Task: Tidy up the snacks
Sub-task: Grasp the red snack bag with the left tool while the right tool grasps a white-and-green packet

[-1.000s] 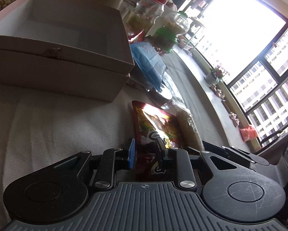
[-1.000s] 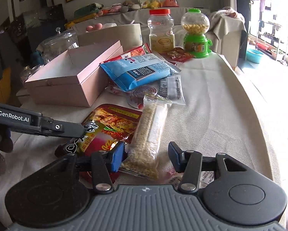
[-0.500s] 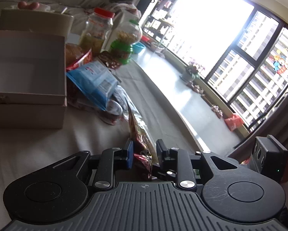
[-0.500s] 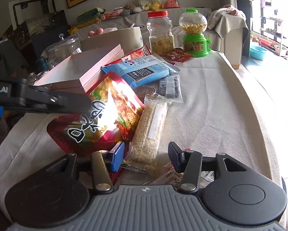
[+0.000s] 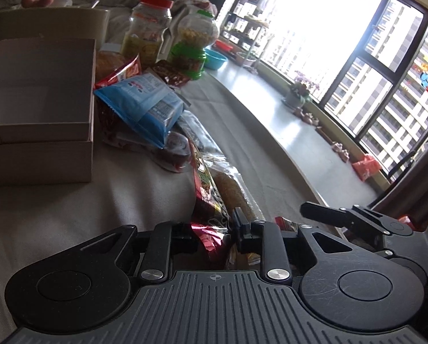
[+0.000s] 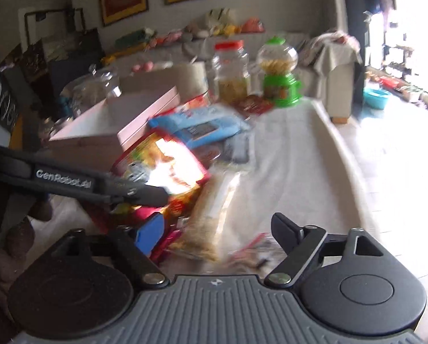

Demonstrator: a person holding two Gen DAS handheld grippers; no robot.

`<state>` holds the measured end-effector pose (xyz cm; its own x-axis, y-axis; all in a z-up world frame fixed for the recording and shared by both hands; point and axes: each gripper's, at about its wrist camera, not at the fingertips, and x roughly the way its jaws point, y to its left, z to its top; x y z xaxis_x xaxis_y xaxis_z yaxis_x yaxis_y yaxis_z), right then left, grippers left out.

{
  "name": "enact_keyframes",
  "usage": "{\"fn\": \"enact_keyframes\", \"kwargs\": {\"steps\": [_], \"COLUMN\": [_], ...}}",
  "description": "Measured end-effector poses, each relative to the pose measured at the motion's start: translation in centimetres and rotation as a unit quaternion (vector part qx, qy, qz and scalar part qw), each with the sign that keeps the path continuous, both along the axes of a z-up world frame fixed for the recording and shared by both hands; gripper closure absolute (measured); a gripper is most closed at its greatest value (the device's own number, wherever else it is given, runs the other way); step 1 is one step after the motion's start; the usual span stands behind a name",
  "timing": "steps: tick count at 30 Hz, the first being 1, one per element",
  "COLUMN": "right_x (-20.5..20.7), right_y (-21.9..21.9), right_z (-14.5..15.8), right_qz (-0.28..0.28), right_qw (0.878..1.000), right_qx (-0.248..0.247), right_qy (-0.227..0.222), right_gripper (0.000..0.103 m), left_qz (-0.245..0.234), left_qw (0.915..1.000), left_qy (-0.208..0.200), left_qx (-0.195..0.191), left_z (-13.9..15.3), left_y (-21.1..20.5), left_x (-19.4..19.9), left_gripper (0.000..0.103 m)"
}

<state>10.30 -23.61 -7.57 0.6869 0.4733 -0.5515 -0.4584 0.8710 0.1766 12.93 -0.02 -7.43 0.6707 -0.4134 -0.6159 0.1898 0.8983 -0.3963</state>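
Note:
My left gripper (image 5: 212, 230) is shut on a red foil snack packet (image 5: 206, 192) and holds it edge-on above the table; in the right wrist view the left gripper (image 6: 153, 193) shows pinching that packet (image 6: 168, 163), lifted and tilted. My right gripper (image 6: 217, 229) is open, its jaws wide apart over a clear packet of beige grain bar (image 6: 211, 218) lying on the cloth. The open pink box (image 5: 39, 109) stands at the left, also in the right wrist view (image 6: 119, 126).
A blue snack bag (image 5: 145, 106), a small jelly cup (image 5: 175, 150), a red-lidded jar (image 5: 146, 34) and a green candy dispenser (image 5: 194, 46) sit behind. More wrappers (image 6: 254, 250) lie under my right gripper. The table edge (image 5: 271, 143) runs along the right.
My left gripper has lifted the red packet off the table and raised it toward the box. My right gripper has opened wider and moved; its view is blurred.

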Motion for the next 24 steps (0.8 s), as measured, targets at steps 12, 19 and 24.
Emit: {"fn": "enact_keyframes", "kwargs": {"steps": [12, 19, 24], "right_x": [-1.0, -1.5, -4.1], "right_y": [-2.4, -2.0, -0.3], "right_z": [-2.3, -1.8, -1.1], "right_qz": [-0.015, -0.017, 0.091], "right_qw": [0.998, 0.996, 0.993], "right_qx": [0.013, -0.011, -0.009], "right_qy": [0.062, 0.087, 0.077], "right_gripper": [0.000, 0.000, 0.000], "left_qz": [0.044, 0.056, 0.058], "left_qw": [0.9973, 0.9971, 0.9964], "left_qy": [-0.004, 0.010, 0.013], "left_qx": [0.058, 0.050, 0.060], "left_z": [1.8, 1.1, 1.0], "left_y": [2.8, 3.6, 3.7], "left_x": [-3.4, -4.7, -5.5], "left_gripper": [0.076, 0.076, 0.076]}}
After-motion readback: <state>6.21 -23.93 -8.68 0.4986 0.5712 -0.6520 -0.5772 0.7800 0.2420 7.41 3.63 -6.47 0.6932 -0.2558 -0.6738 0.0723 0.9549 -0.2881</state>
